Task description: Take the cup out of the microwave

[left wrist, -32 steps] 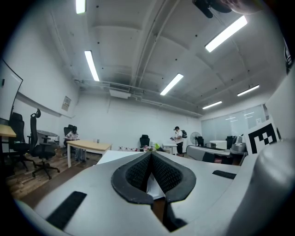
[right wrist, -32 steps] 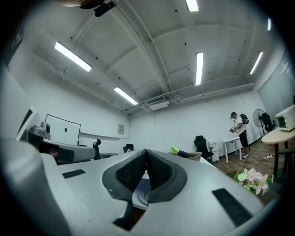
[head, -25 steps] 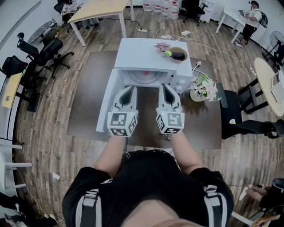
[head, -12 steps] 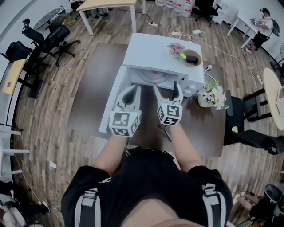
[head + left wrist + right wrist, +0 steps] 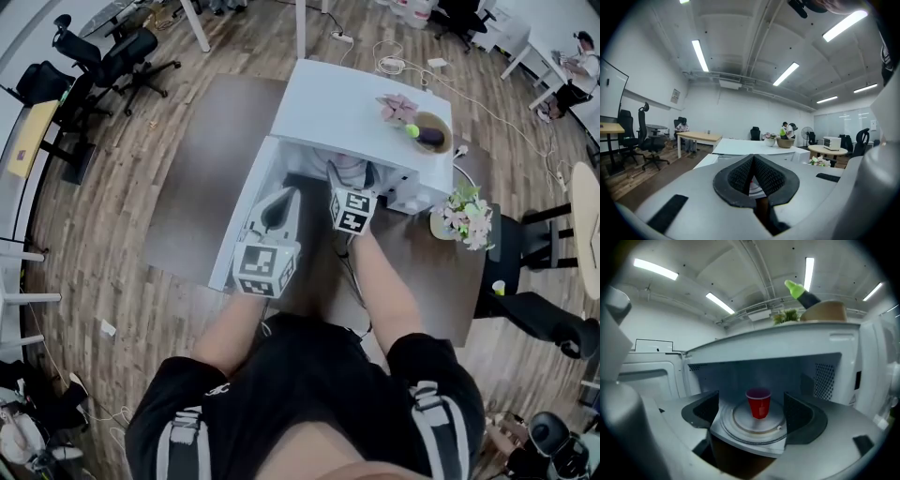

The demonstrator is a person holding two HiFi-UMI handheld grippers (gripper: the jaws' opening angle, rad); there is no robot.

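The right gripper sits in the mouth of the open white microwave, its jaws spread wide and holding nothing. In the right gripper view the red cup stands upright on the round glass turntable inside the oven cavity. It is straight ahead at 12 o'clock, lined up with the gap between the two jaws but deeper in, and neither pad touches it. The microwave door hangs open at 9 o'clock and the control panel is at 3 o'clock.

The left gripper is clenched, its black ribbed pads pressed together with nothing between them. In the head view it is held outside the oven, close to the open door, at about 7 o'clock from the right gripper. Its own camera looks over the flat top of the microwave into the office beyond, where a person stands far off.

On top of the microwave lie some pink flowers and, just beside them at 4 o'clock, a brown bowl with a dark purple item and a small green one in it. The microwave rests on a brown surface, and at 4 o'clock from the oven a pot of pale flowers stands on it. Black office chairs stand on the wooden floor at 10 o'clock, well apart from the surface
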